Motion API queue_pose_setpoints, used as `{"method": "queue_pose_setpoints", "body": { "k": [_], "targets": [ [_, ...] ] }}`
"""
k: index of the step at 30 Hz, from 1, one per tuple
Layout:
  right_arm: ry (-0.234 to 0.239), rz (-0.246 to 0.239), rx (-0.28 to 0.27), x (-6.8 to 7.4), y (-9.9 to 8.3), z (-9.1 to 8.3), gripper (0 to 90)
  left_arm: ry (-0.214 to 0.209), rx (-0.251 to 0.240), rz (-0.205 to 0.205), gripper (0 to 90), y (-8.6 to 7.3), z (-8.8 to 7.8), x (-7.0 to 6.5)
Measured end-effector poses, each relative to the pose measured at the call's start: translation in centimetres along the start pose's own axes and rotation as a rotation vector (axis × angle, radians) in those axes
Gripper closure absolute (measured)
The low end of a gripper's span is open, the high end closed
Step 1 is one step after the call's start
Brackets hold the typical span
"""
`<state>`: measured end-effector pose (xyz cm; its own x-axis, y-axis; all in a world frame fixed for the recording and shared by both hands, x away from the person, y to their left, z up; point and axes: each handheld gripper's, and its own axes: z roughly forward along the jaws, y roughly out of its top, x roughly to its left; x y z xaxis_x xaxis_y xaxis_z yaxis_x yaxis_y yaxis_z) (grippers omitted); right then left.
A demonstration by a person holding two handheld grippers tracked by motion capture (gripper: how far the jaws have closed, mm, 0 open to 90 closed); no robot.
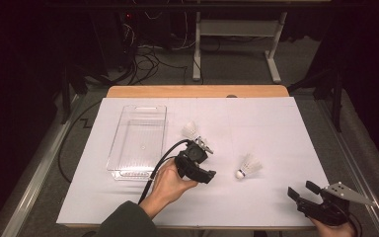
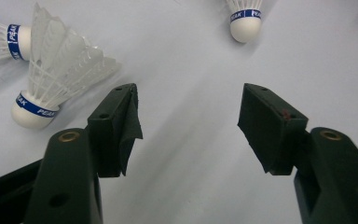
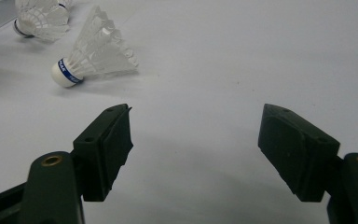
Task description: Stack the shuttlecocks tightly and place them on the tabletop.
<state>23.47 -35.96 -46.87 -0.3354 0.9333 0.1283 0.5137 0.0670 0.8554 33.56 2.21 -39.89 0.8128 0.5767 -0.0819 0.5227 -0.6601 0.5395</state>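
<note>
- The left gripper [image 1: 201,159] is hovering with jaws standing wide, gripping nothing, a shuttlecock [image 2: 51,88] lying just beside its left jaw.
- The right gripper [image 1: 306,192] is resting wide apart, empty, near the table's [image 1: 276,128] corner.
- Another shuttlecock [image 1: 248,166] is lying between both grippers.

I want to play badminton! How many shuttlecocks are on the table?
3. Near shuttlecock lies beside the left gripper, second shuttlecock behind it, third shuttlecock farther ahead. More may be hidden.

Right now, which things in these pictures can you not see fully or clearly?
- Third shuttlecock, left gripper view: cut by the left edge.
- Shuttlecock behind the left gripper, high view: partly hidden by it.
- Clear bin, high view: too transparent to tell its contents.
</note>
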Motion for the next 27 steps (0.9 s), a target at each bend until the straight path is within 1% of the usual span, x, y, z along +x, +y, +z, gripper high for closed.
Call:
{"method": "queue_pose_setpoints", "body": {
  "k": [11,16,22,25,27],
  "targets": [
    [-0.001,0.003,0.001,0.0,0.0,0.0,26.0,-0.024,-0.004,-0.007,38.6,-0.8,-0.2,0.1],
    [-0.002,0.003,0.000,0.0,0.0,0.0,26.1,-0.013,-0.001,-0.006,38.6,-1.3,-0.4,0.2],
    [-0.003,0.003,-0.002,0.0,0.0,-0.1,26.0,-0.015,-0.009,-0.021,38.0,-1.8,-0.6,0.2],
    [-0.004,0.004,-0.002,0.0,0.0,-0.1,26.0,-0.001,-0.010,-0.021,37.0,-2.0,-0.8,0.1],
    [-0.003,0.000,-0.003,0.0,0.0,-0.1,26.0,-0.002,-0.010,-0.018,36.6,-2.2,-0.9,0.1]
  ]
}}
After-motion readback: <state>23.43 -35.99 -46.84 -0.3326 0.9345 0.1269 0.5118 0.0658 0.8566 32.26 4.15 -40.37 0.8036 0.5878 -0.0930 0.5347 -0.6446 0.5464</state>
